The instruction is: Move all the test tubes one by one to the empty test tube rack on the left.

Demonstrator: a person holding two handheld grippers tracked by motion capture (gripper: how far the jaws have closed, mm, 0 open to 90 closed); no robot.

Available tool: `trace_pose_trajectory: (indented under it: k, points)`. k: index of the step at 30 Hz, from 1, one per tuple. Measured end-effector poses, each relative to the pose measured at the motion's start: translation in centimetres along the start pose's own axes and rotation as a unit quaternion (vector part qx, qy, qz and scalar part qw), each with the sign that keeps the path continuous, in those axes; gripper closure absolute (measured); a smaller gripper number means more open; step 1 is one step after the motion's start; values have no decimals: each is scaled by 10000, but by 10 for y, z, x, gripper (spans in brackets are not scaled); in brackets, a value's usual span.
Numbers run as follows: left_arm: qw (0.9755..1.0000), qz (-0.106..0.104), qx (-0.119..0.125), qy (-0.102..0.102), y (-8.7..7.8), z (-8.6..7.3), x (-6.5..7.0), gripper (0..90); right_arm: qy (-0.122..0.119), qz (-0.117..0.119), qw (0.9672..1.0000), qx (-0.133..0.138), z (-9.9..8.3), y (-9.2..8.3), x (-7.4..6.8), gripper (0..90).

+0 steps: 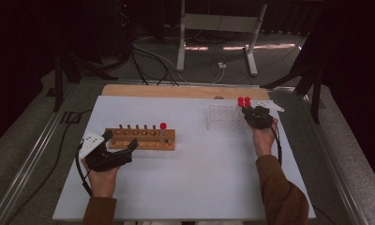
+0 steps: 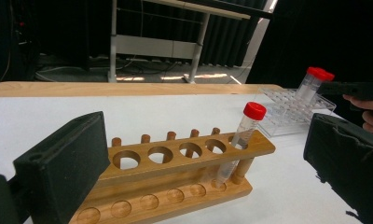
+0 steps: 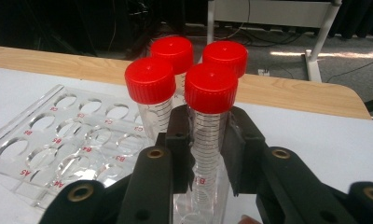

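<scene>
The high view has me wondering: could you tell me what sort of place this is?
Probably a lab-style recording setup: a white table holding a wooden tube rack and clear plastic rack of red-capped tubes, with dark curtains and floor cables behind.

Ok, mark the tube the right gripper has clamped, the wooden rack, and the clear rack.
clamped tube (image 3: 210, 86), right gripper view, its red cap.
wooden rack (image 2: 184, 161), left gripper view, front edge of the top board.
clear rack (image 3: 44, 149), right gripper view, the lettered top plate.
</scene>
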State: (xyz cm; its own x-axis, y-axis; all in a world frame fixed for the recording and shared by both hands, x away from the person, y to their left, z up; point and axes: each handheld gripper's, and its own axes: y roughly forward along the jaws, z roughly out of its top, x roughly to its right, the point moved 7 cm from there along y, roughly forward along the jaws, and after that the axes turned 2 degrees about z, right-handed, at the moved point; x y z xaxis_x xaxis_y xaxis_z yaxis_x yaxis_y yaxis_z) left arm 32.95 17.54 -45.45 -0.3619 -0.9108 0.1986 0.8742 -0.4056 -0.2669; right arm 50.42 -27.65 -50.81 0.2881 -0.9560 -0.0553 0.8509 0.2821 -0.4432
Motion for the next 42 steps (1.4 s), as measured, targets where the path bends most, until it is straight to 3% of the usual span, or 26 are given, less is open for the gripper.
trace_pose_trajectory:
  k: [10,26,35,42]
  points:
    - [10000,19,-16,15,0,0,0,7,26,34,10000,82,6,-6,1,744]
    - [10000,29,-22,-19,1,-1,-1,7,-51,68,9991,413,35,-27,-3,746]
    - [10000,45,-7,-42,0,0,-4,7,-216,184,9980,565,51,-44,-10,746]
    - [10000,67,-20,-48,-1,-1,-5,7,-329,397,9972,539,52,-58,-20,745]
